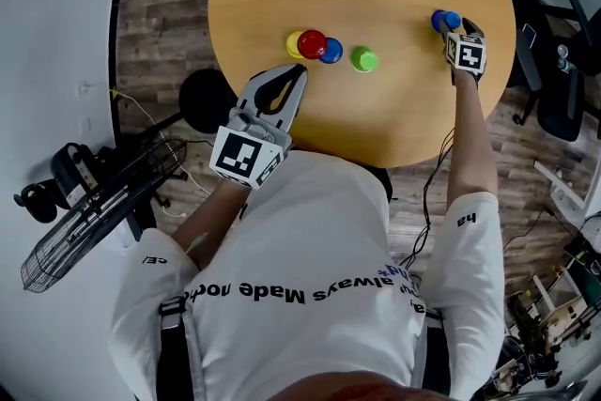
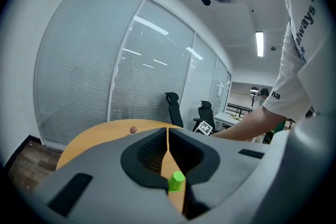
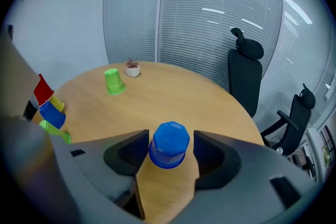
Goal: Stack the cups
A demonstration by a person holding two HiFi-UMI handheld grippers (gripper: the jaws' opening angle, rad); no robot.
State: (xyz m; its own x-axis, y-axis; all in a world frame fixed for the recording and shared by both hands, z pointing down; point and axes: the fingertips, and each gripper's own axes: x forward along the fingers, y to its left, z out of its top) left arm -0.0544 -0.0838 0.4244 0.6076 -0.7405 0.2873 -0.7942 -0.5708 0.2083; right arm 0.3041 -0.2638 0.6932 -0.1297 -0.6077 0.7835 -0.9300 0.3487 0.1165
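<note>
Round wooden worktop (image 1: 394, 122); grey-brown plank floor (image 1: 164, 23); glazed wall with closed white blinds (image 2: 79, 71); two black office chairs (image 3: 245, 78); ceiling strip light (image 2: 260, 43), lit; black wire-caged fan (image 1: 94, 211) on the floor.

Bright even indoor light, ceiling strip light (image 2: 260, 43) glowing, glare streaks on glass wall (image 3: 220, 13), dark fisheye corners

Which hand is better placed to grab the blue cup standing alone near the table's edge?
Right. The right gripper's open jaws straddle the lone blue cup, while the left gripper sits shut across the table by the red cup.
</note>
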